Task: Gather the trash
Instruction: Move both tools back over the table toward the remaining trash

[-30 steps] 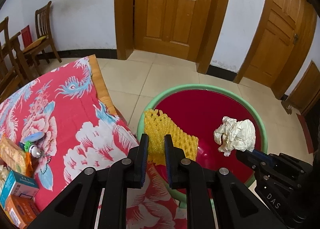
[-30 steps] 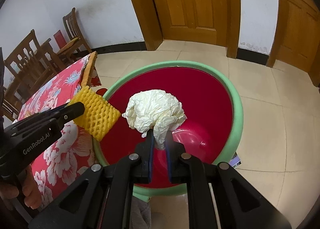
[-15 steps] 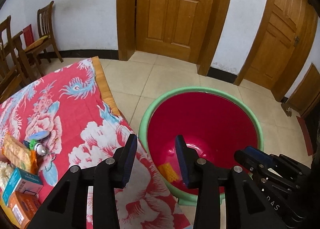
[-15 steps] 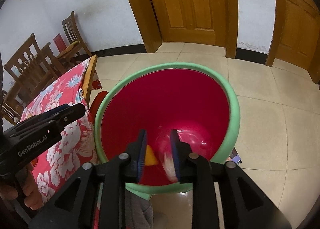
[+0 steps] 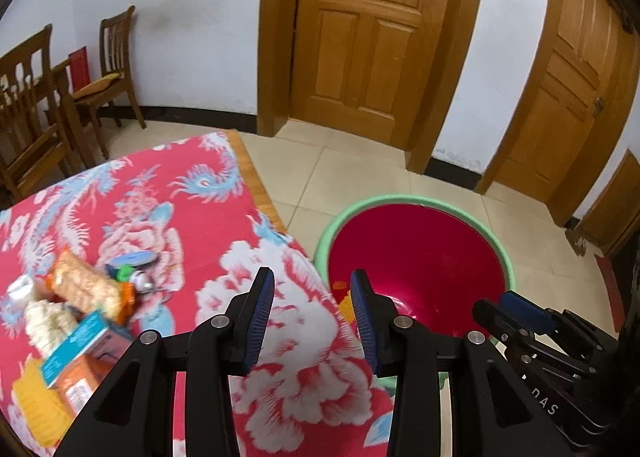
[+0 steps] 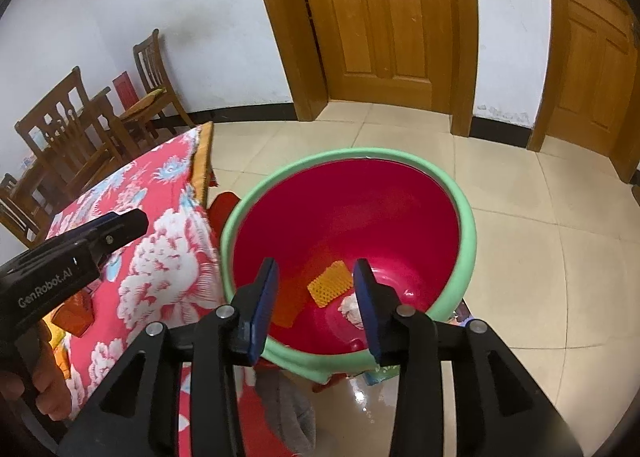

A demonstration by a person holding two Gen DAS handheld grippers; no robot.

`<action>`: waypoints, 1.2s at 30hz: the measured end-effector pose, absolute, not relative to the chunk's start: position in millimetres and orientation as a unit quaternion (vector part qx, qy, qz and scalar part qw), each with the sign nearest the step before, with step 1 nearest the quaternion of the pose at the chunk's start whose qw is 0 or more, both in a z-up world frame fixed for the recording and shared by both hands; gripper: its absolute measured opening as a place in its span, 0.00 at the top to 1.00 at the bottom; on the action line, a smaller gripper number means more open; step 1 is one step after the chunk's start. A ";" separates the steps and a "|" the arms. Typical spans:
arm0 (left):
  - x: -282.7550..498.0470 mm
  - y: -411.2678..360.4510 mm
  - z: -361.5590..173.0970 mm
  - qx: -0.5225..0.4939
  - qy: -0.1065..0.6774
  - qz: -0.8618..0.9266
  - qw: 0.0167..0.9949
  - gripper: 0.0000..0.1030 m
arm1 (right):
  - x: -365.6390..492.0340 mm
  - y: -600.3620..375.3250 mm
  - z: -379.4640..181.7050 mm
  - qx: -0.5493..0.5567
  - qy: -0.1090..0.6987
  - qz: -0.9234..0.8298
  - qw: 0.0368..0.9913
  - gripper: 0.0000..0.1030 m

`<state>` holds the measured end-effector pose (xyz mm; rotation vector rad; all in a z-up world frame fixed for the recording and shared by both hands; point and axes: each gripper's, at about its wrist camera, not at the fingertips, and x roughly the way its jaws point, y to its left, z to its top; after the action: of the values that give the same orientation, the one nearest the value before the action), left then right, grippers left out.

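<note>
Both the left gripper [image 5: 312, 309] and right gripper [image 6: 316, 301], jaws just spread and empty, hover by the green-rimmed red plastic basin [image 6: 466, 233]; yellow foam netting [image 6: 330, 283] and crumpled white paper [image 6: 352, 307] lie inside it. Swing back toward the floral tabletop [image 5: 160, 197] beside the basin for remaining wrappers [image 5: 84, 289], clearing the rim.

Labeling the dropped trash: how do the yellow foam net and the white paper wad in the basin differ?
The yellow foam net is a flat, mesh-textured sheet; the white paper wad is a crumpled lump. The net shows in full between the right gripper's jaws, while the wad is partly hidden behind one jaw. The net lies farther from the camera, the wad nearer. Both rest apart at the bottom of the red basin, released.
</note>
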<state>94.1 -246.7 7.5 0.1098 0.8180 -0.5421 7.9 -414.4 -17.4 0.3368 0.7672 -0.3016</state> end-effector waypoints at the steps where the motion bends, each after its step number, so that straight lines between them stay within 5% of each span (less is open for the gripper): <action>1: 92.6 -241.5 10.3 0.050 0.391 -0.257 0.882 0.61 | 7.4 -410.7 -14.7 0.161 0.369 -0.144 0.904 0.61; 36: 70.6 -63.8 36.1 -0.022 0.366 -0.120 0.923 0.56 | 27.3 -285.4 18.1 0.100 0.359 -0.044 0.927 0.53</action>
<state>70.6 -63.8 36.1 -0.0454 0.7513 -0.2471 27.3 -285.4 18.1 0.2041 0.7358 -0.0893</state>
